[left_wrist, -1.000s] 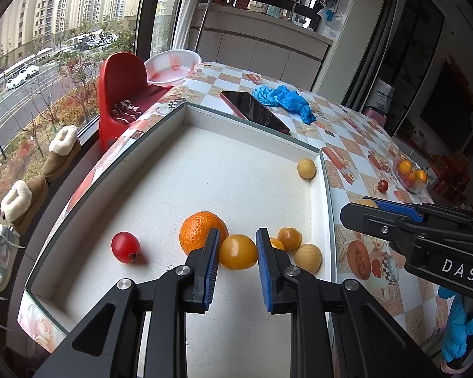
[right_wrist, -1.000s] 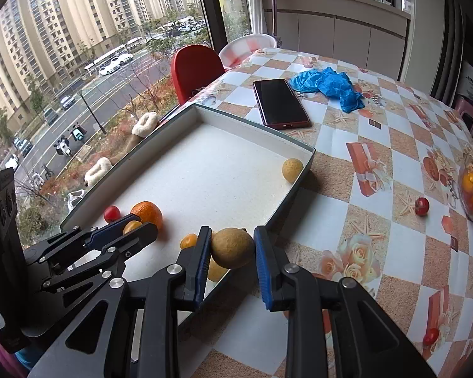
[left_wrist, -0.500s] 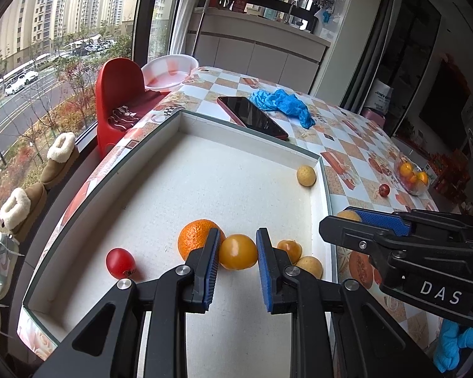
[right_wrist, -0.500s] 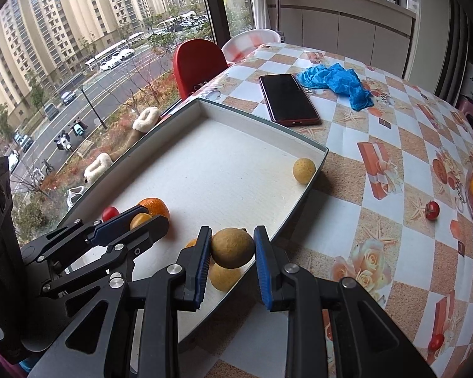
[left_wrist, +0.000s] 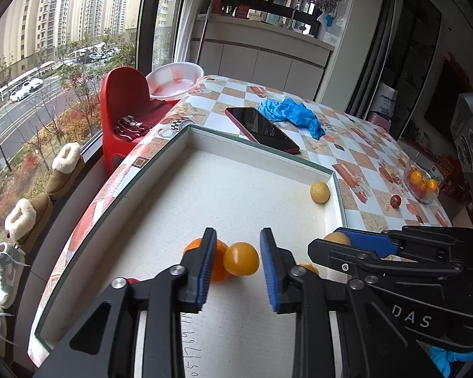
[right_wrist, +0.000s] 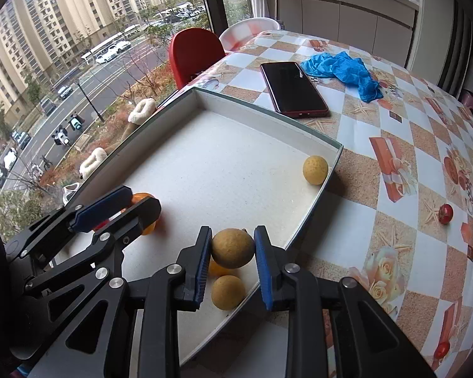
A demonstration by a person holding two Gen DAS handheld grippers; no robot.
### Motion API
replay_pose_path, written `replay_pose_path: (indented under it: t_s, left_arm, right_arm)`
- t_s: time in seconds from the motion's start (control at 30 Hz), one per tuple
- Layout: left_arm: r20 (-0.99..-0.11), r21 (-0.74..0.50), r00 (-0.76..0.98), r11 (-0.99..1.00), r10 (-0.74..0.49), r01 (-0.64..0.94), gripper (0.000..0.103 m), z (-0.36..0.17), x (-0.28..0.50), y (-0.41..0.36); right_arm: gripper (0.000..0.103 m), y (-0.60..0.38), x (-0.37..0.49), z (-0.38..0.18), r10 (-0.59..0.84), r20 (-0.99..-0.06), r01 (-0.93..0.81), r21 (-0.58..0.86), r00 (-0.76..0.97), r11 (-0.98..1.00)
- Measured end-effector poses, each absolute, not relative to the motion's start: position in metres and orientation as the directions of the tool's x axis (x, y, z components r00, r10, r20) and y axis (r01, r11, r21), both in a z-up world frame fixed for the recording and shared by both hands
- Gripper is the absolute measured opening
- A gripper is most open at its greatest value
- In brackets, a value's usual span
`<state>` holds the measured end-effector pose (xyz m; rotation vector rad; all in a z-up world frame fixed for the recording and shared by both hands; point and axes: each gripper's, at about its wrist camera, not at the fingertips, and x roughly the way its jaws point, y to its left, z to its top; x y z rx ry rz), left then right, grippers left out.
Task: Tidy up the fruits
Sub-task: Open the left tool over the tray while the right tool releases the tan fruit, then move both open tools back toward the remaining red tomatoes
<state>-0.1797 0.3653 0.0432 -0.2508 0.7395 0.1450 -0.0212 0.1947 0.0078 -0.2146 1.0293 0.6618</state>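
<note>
Most fruit already sits in the shallow white tray (right_wrist: 318,189). The right gripper (right_wrist: 231,250) clamps a tan round fruit (right_wrist: 232,248) above the tray's near corner; the left gripper (left_wrist: 236,263), jaws parted, straddles a yellow-orange fruit (left_wrist: 241,258). Small red fruits (right_wrist: 445,214) wait on the checkered desk (right_wrist: 394,220).

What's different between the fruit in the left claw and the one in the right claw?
The smooth glossy orange-yellow fruit sits loose between the open left gripper fingers, resting on the white tray. The dull, rough tan-brown fruit is pinched by the right gripper and held above the tray. Both are round and similar in size.
</note>
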Motion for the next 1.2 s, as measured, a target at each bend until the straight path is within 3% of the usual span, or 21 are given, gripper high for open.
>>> replay_pose_path:
  t_s: [0.03, 0.1, 0.13, 0.17, 0.2, 0.23, 0.6, 1.0, 1.2]
  left_arm:
    - [-0.684, -0.154, 0.726, 0.958, 0.073, -0.242, 0.052, 0.043, -0.18, 0.366]
    - [-0.693, -0.151, 0.712, 0.944, 0.11, -0.293, 0.075, 0.041, -0.18, 0.375]
    - [-0.69, -0.184, 0.718, 0.937, 0.091, -0.297, 0.078, 0.04, -0.182, 0.38]
    - [-0.685, -0.212, 0.725, 0.931, 0.075, -0.296, 0.078, 0.04, -0.183, 0.385]
    - [-0.688, -0.211, 0.721, 0.928, 0.083, -0.308, 0.079, 0.04, -0.183, 0.387]
    - [-0.696, -0.193, 0.711, 0.927, 0.102, -0.322, 0.079, 0.039, -0.182, 0.387]
    - [-0.691, -0.154, 0.72, 0.961, 0.062, -0.231, 0.079, 0.057, -0.181, 0.34]
    - [-0.703, -0.086, 0.709, 0.996, -0.055, -0.008, 0.079, 0.073, -0.18, 0.239]
    - [-0.766, -0.053, 0.638, 0.997, -0.076, 0.055, 0.079, 0.051, -0.165, 0.191]
  right_arm:
    - [0.031, 0.193, -0.019, 0.007, 0.398, -0.849, -0.59, 0.132, 0.348, 0.796]
    - [0.042, 0.186, -0.014, 0.007, 0.405, -0.846, -0.573, 0.152, 0.346, 0.806]
    - [0.047, 0.182, -0.012, 0.009, 0.429, -0.837, -0.567, 0.182, 0.339, 0.803]
    - [0.067, 0.178, -0.011, 0.01, 0.436, -0.831, -0.558, 0.192, 0.344, 0.807]
    - [0.098, 0.175, -0.01, 0.012, 0.416, -0.834, -0.543, 0.174, 0.362, 0.822]
    - [0.102, 0.171, -0.01, 0.015, 0.4, -0.832, -0.53, 0.155, 0.385, 0.834]
    - [0.103, 0.087, -0.016, 0.03, 0.319, -0.815, -0.42, 0.104, 0.484, 0.902]
    - [0.103, -0.087, -0.032, -0.004, 0.143, -0.84, -0.061, 0.13, 0.524, 0.99]
    - [0.103, -0.084, -0.033, -0.021, 0.155, -0.855, -0.107, 0.116, 0.496, 0.987]
